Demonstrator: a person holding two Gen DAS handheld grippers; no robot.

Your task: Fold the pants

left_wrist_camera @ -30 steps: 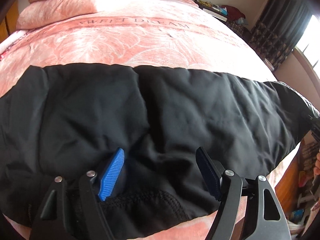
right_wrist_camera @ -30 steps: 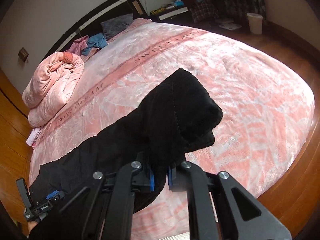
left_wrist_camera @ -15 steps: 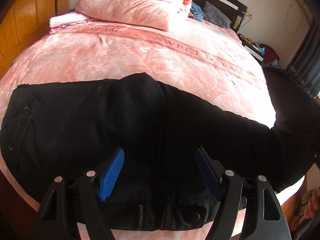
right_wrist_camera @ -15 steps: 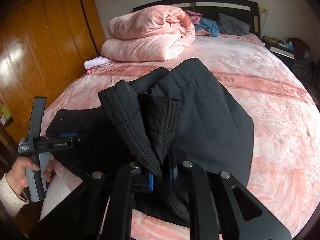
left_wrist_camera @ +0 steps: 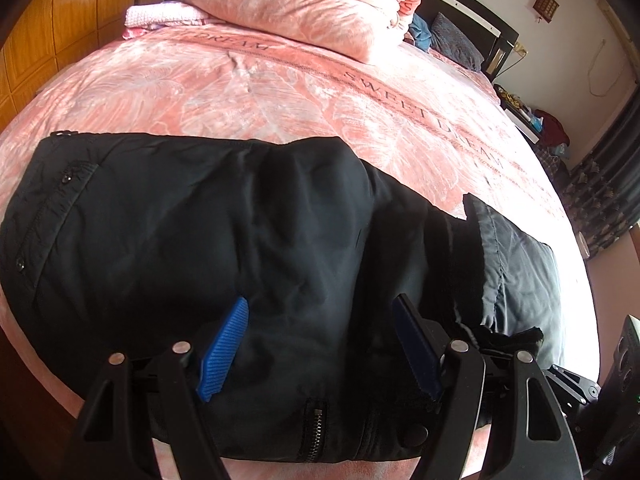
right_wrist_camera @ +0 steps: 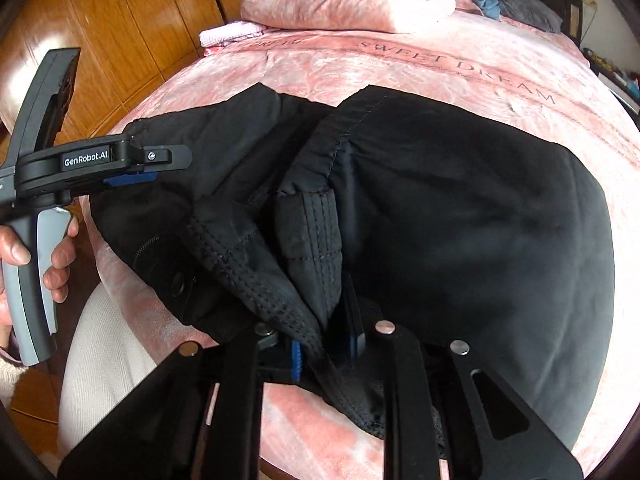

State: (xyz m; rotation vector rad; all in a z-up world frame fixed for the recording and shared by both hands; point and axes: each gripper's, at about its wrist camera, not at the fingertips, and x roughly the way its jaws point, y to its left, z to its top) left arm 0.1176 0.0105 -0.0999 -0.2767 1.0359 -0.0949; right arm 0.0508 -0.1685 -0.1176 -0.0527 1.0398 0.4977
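Hiding the right gripper's (right_wrist_camera: 324, 350) just-loosening pads: pants (right_wrist_camera: 460, 220) hem; left gripper (left_wrist_camera: 320, 344) agape.

A bed (left_wrist_camera: 280, 92) covered in a pink spread printed "SWEET DREAM" is bearing black pants (left_wrist_camera: 200, 240), lying folded across its near edge. A folded pink quilt (left_wrist_camera: 312, 4) is resting near the headboard, with a small pink cloth (left_wrist_camera: 160, 16) beside it and a grey pillow (left_wrist_camera: 456, 40) beyond.

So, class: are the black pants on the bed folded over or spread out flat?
Folded over: the pants' stitched leg hems lie on the waist end, near its snap button.
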